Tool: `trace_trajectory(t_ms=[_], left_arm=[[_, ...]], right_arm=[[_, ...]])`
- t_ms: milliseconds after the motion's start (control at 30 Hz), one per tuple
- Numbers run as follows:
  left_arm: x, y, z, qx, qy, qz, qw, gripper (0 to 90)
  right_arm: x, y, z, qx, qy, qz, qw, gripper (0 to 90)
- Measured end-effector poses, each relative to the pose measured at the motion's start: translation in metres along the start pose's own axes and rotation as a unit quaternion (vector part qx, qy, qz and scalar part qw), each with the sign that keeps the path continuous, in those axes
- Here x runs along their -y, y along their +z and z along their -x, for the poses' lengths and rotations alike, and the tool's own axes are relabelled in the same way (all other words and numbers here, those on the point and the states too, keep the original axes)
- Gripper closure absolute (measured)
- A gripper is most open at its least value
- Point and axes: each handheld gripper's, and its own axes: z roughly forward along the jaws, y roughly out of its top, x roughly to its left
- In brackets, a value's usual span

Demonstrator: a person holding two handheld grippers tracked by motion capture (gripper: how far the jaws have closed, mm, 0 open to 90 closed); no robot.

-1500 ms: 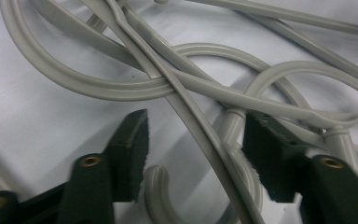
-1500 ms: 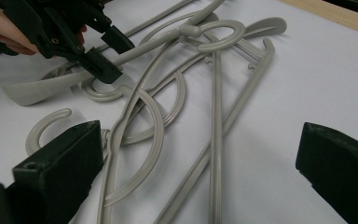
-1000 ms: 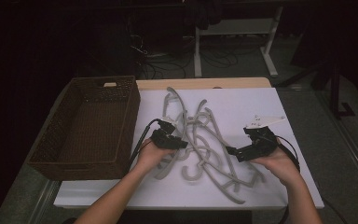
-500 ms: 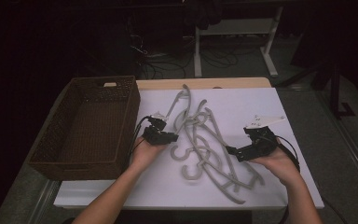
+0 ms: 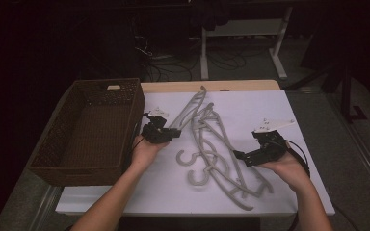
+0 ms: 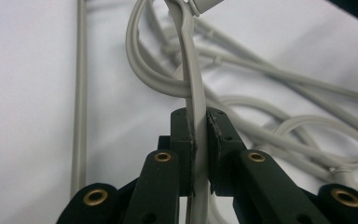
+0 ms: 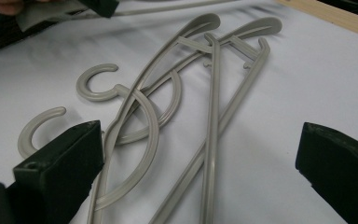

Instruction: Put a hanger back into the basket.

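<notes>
Hangers (image 5: 221,159) of grey plastic are seen tangled on the white surface (image 5: 298,115), beside a brown wicker basket (image 5: 89,130). One hanger (image 6: 193,84) is pinched edge-on between the fingers of the left gripper (image 5: 161,134), near the basket's rim. The right gripper (image 5: 260,151) is held with fingers spread wide over the pile (image 7: 205,116).

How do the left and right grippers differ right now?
The left gripper is shut on a grey hanger; the right gripper is open, with nothing between its jaws. The left sits beside the wicker basket, lifting that hanger off the white table; the right sits low by the hanger pile. Each is black and held in one hand.
</notes>
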Motion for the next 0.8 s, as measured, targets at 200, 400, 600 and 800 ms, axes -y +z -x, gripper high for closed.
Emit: trace_trajectory(t_ms=[200, 400, 600, 800], left_arm=[[-0.022, -0.018, 0.009, 0.008, 0.022, 0.009, 0.9997, 83.0], [-0.043, -0.042, 0.014, 0.024, 0.051, 0.009, 0.9984, 83.0], [-0.058, -0.074, 0.013, 0.039, 0.082, 0.007, 0.9958, 83.0], [-0.061, -0.110, -0.001, 0.049, 0.112, 0.006, 0.9924, 83.1]], right_arm=[[0.000, -0.002, 0.002, 0.001, 0.004, 0.004, 1.0000, 0.8], [0.000, -0.004, 0.003, 0.000, 0.008, 0.009, 0.9999, 0.8], [0.001, -0.005, 0.004, 0.001, 0.009, 0.011, 0.9999, 0.8], [0.001, -0.005, 0.004, 0.002, 0.010, 0.011, 0.9999, 0.8]])
